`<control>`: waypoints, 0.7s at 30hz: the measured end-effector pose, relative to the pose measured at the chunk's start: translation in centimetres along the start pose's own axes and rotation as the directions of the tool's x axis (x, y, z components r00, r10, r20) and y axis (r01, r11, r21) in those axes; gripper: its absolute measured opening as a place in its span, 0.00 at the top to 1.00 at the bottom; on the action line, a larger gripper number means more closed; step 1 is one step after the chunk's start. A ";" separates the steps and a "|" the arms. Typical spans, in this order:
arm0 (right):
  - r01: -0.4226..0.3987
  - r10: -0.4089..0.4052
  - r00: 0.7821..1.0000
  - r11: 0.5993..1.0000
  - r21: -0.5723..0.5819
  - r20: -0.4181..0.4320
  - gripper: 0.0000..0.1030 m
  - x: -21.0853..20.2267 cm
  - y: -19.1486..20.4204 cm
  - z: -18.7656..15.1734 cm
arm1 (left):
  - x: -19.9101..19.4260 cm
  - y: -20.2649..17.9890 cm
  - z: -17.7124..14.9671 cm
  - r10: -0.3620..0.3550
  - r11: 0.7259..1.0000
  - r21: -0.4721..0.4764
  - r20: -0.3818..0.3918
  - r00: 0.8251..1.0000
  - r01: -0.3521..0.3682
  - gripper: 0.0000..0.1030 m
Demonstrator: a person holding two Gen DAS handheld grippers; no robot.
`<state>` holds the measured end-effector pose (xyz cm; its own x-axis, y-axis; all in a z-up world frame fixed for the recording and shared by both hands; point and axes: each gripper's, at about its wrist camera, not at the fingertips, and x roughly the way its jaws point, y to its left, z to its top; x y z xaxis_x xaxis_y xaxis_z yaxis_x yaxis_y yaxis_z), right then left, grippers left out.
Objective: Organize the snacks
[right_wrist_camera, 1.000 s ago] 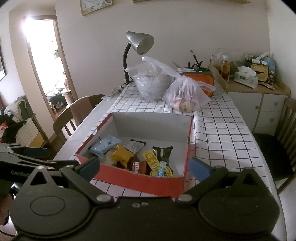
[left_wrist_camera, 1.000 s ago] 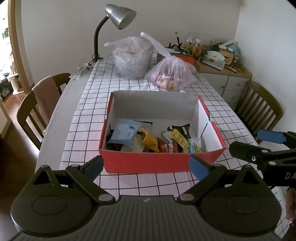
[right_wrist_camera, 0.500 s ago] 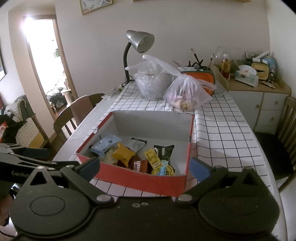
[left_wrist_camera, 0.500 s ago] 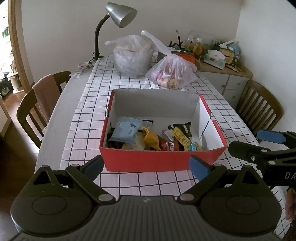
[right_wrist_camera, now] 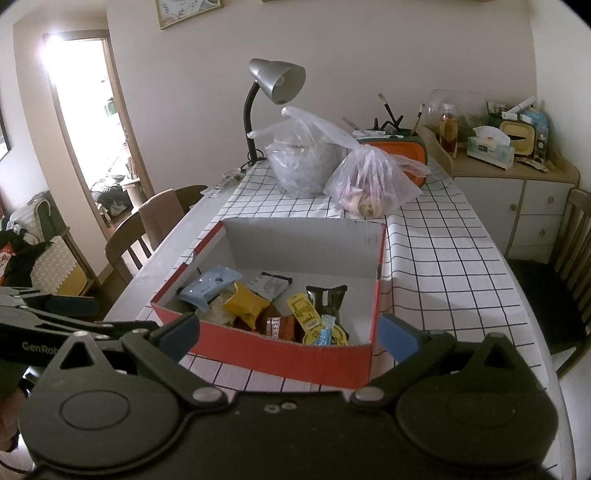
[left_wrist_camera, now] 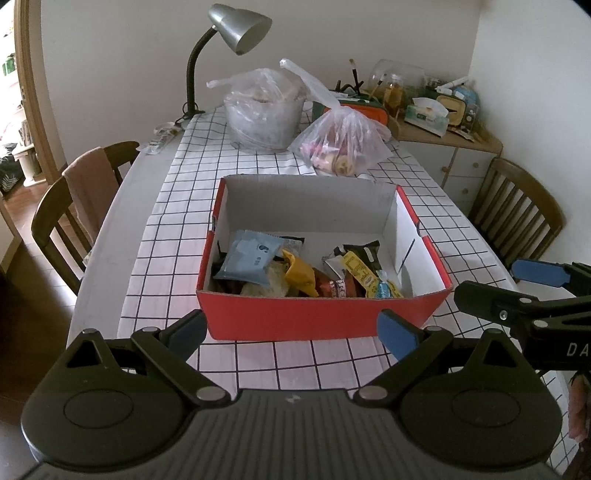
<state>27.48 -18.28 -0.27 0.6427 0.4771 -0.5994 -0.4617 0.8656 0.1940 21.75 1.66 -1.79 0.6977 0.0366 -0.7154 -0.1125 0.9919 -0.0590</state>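
A red cardboard box [left_wrist_camera: 321, 317] with white inner walls stands on the checked tablecloth; it also shows in the right wrist view [right_wrist_camera: 280, 356]. Several snack packets lie in its near half: a light blue packet [left_wrist_camera: 249, 258], a yellow one [left_wrist_camera: 299, 273], a dark one [left_wrist_camera: 364, 253]. My left gripper [left_wrist_camera: 291, 330] is open and empty, just in front of the box's near wall. My right gripper [right_wrist_camera: 290, 338] is open and empty, at the box's near right corner. It shows at the right of the left wrist view [left_wrist_camera: 517, 291].
Two clear plastic bags [left_wrist_camera: 341, 142] [left_wrist_camera: 262, 110] and a grey desk lamp [left_wrist_camera: 236, 26] stand at the table's far end. Wooden chairs [left_wrist_camera: 74, 206] [left_wrist_camera: 517, 210] flank the table. A cluttered sideboard [right_wrist_camera: 509, 173] stands at the back right.
Both grippers have drawn back a little from the box and lifted slightly. Both stay open and empty.
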 end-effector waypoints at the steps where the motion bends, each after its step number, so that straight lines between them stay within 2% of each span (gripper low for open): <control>1: 0.001 -0.001 1.000 1.000 0.000 0.000 0.00 0.0 0.0 0.0 | 0.0 0.0 0.0 0.001 1.000 0.001 -0.001 1.000 -0.001 0.04; 21: 0.000 0.000 1.000 1.000 0.003 -0.005 0.00 -0.1 -0.1 -0.5 | 0.0 -0.1 -0.2 -0.002 1.000 0.003 -0.002 1.000 0.002 0.04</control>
<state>27.17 -18.49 -0.59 0.6395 0.4762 -0.6036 -0.4597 0.8661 0.1962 21.64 1.51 -1.90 0.6962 0.0344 -0.7170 -0.1092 0.9923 -0.0584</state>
